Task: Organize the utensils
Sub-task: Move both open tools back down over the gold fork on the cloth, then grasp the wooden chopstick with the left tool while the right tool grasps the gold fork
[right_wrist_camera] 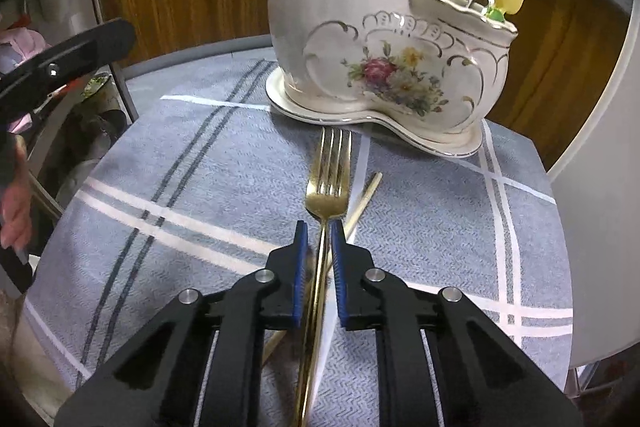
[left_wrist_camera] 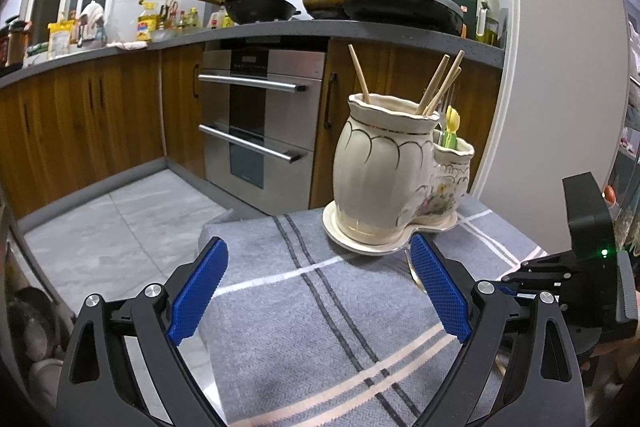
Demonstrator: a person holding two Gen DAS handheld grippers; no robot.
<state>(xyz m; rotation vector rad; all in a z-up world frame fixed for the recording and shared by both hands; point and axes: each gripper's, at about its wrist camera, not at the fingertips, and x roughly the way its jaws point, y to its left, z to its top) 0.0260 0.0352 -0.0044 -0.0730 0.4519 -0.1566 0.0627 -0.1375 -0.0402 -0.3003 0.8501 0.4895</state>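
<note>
1. Gold fork (right_wrist_camera: 327, 183) lies mid-counter, tines toward the ceramic holder (right_wrist_camera: 384, 43), across a chopstick (right_wrist_camera: 362, 201).
2. My right tongs (right_wrist_camera: 320, 259) pinch its handle narrowly; I should lift level.
3. My left tongs (left_wrist_camera: 316, 291) gape wide, empty.

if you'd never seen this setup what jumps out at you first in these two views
The cream ceramic utensil holder with painted flowers dominates, standing on its saucer at the far end of the grey striped cloth, with chopsticks poking from its taller pot. Next comes the gold fork lying on the cloth, tines toward the holder, its handle between the nearly shut blue pads of the right gripper. The left gripper hangs wide open over the cloth.
</note>
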